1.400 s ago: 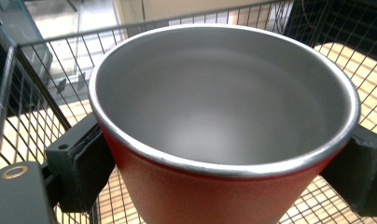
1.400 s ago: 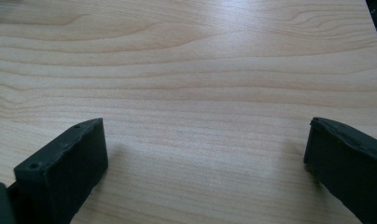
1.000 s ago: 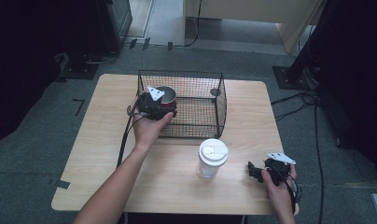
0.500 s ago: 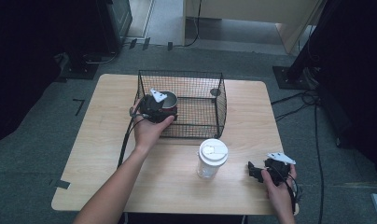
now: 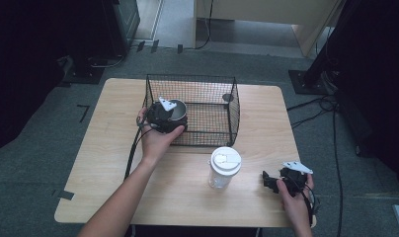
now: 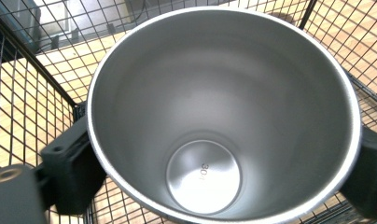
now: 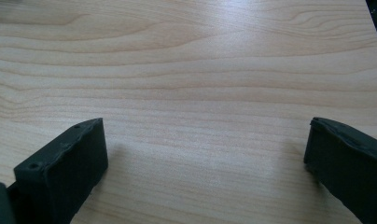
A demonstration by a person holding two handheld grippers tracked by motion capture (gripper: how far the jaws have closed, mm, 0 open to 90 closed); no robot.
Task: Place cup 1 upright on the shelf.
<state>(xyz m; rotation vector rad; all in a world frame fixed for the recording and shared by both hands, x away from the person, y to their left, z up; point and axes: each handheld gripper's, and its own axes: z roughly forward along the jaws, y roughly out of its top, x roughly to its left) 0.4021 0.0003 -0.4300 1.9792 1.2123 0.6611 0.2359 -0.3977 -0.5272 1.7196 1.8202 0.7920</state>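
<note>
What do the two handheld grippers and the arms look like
Both are black. The left gripper and right gripper each carry a pale three-cornered plate on top and trail a black cable. Their fingers are blocky, matte black, with small holes. The forearms are bare, without sleeves.

I see a silver cup (image 6: 224, 116), black mesh basket (image 5: 207, 89), white-lidded clear jar (image 5: 224, 167), pale woodgrain table (image 5: 108, 148).

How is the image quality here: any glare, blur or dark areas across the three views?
High view: the table is evenly lit, the surroundings fall into dark shadow. Left gripper view: the steel cup held by the left tongs shows soft sheen and is sharp enough to read a stamp at its bottom. Right gripper view: the right tongs cast faint shadows on crisp wood grain.
</note>
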